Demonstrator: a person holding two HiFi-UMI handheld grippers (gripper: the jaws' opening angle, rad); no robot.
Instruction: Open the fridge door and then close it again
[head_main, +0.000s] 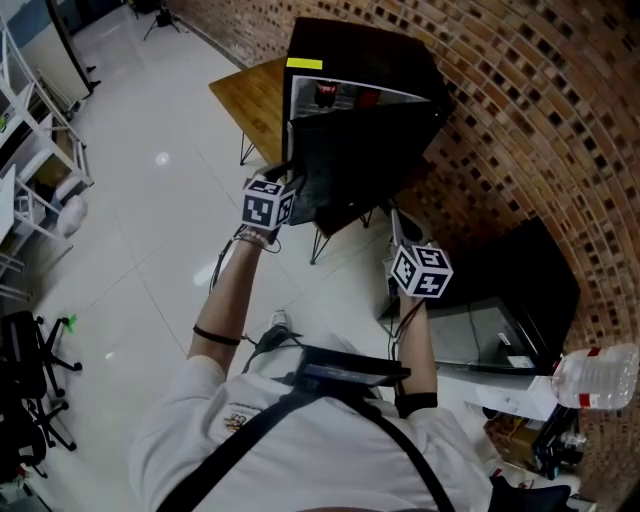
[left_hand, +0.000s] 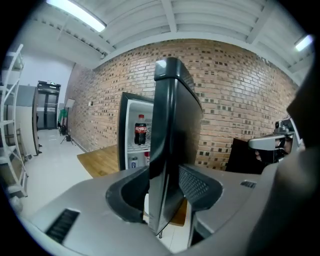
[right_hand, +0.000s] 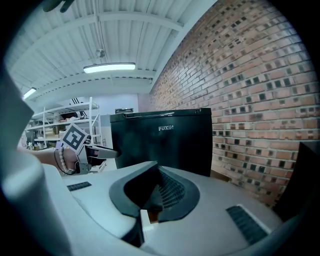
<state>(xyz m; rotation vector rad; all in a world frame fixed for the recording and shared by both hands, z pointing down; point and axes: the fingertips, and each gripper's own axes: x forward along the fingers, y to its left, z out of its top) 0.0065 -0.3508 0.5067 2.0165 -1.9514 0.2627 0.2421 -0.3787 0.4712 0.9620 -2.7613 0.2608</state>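
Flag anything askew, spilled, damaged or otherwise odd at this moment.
Nothing stands out. The fridge door stands open with its edge between the jaws of the left gripper, and a bottle stands upright inside the fridge. No spill or damage shows.

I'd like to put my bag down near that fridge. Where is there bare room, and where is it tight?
Bare: the wooden tabletop left of the fridge, and the white floor between it and the shelving. Crowded: in front, the open fridge door with the left gripper on its edge and the right gripper nearby; a black unit and a water bottle at right.
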